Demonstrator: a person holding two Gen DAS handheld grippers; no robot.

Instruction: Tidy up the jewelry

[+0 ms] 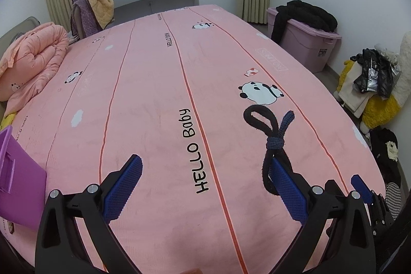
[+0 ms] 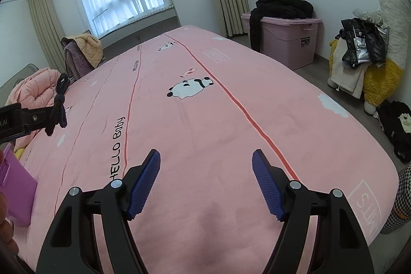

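1. Over the pink bed (image 1: 154, 99): left gripper (image 1: 205, 171), jaws wide apart; a black hair tie (image 1: 272, 143), knotted, hangs looped over its right finger (image 1: 287, 186), not clamped.
2. Right gripper (image 2: 206, 163): jaws apart, nothing between them, bedsheet below.
3. Count: one hair tie, one purple box (image 1: 18, 184) at the bed's left edge, two grippers.
4. Box cut off by the frame; its contents cannot be seen.

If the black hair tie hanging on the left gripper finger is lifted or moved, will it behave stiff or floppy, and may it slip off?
The black hair tie is probably floppy and light: its knotted loops droop around one finger of the left gripper. It may slide off, since the open jaws do not clamp it. The fuzzy cord likely grips the textured pad somewhat.
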